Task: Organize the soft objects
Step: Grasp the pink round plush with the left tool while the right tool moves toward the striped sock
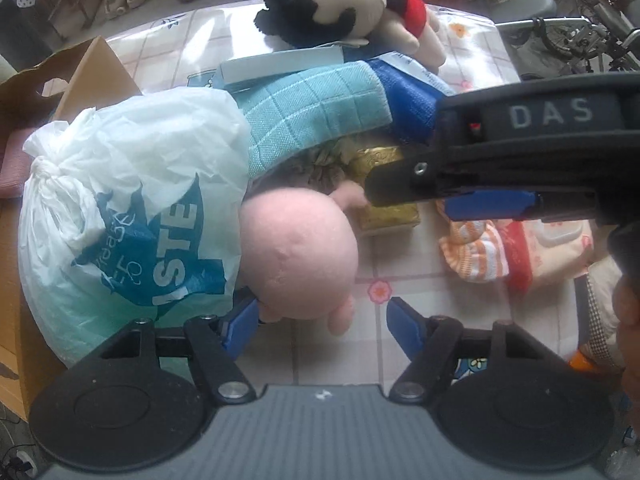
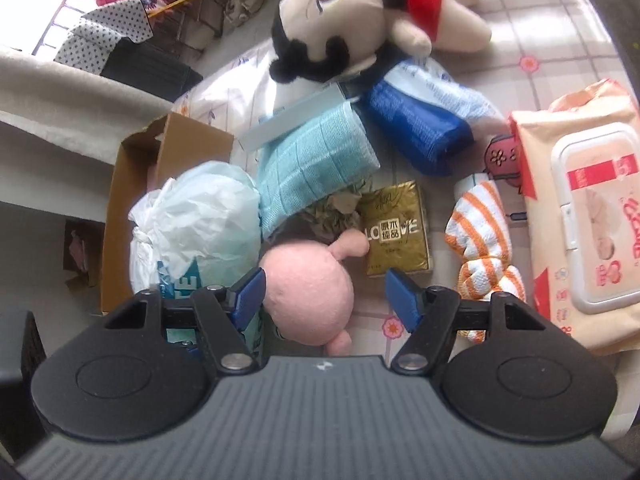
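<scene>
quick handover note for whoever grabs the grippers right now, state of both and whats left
Left gripper: open, empty, fingers on either side of the pink plush.
Right gripper: open, empty, over the same plush.
The tied plastic bag is in the cardboard box.
On the table and not in the box: teal towel, blue pack, gold tissue pack, striped cloth, wet wipes, big doll.
Left: box the remaining soft items; the pink plush looks like the next one.
</scene>
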A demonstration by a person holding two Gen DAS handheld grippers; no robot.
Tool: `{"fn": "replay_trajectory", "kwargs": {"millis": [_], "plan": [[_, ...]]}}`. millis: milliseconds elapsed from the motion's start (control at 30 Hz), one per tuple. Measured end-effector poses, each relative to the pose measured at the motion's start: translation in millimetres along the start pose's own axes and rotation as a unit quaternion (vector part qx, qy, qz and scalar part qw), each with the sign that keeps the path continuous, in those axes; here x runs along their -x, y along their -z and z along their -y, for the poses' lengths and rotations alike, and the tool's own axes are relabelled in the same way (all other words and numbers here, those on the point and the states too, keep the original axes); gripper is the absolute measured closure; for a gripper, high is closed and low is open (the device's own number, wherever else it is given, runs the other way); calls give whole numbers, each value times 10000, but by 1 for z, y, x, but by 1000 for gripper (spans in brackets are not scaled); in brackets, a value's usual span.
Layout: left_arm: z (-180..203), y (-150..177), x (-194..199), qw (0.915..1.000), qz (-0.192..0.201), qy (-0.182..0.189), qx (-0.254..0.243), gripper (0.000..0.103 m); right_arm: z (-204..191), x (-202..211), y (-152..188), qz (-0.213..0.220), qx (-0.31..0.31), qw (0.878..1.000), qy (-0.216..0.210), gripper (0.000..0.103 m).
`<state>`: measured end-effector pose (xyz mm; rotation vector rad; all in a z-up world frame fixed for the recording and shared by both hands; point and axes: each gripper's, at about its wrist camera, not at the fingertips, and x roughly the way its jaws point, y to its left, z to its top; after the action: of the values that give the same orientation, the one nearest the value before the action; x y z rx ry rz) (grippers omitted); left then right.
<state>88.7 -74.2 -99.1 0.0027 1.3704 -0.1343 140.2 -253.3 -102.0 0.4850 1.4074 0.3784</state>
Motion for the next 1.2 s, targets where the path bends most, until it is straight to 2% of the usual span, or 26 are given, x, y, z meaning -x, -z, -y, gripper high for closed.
{"fn": "replay_trajectory", "kwargs": {"millis": [133,267,300,367,400,500,633,700,800,1000,1200], "plan": [[-3,2,-24,9998,-37,-185,72,31,-3,-39,-2,-406,-79,9991,-132,35],[-9,0,-46,9997,-65,-195,133,31,-2,-66,-2,-527,-198,9982,-183,34],[-11,1,-51,9997,-70,-176,167,30,0,-72,-2,-572,-298,9976,-238,35],[-13,2,-57,9997,-61,-153,202,27,4,-80,1,-643,-631,9948,-478,44],[-13,2,-58,9997,-47,-146,194,27,5,-80,2,-647,-750,9936,-544,47],[-9,3,-60,9998,-36,-108,132,27,1,-73,5,-617,-636,9954,-366,48],[-1,6,-59,9996,-120,237,23,27,10,-53,13,-677,-929,9934,-38,49],[8,8,-57,9988,-143,433,-160,27,18,-41,18,-639,-1079,9920,117,50],[23,11,-54,9966,-138,601,-540,22,34,-29,25,-567,-1478,9874,54,49],[34,12,-47,9953,58,250,-929,19,49,-36,29,-441,-1899,9808,-33,49],[45,10,-54,9920,10,-99,-1258,16,54,-39,29,-489,-2176,9738,-453,48]]}}
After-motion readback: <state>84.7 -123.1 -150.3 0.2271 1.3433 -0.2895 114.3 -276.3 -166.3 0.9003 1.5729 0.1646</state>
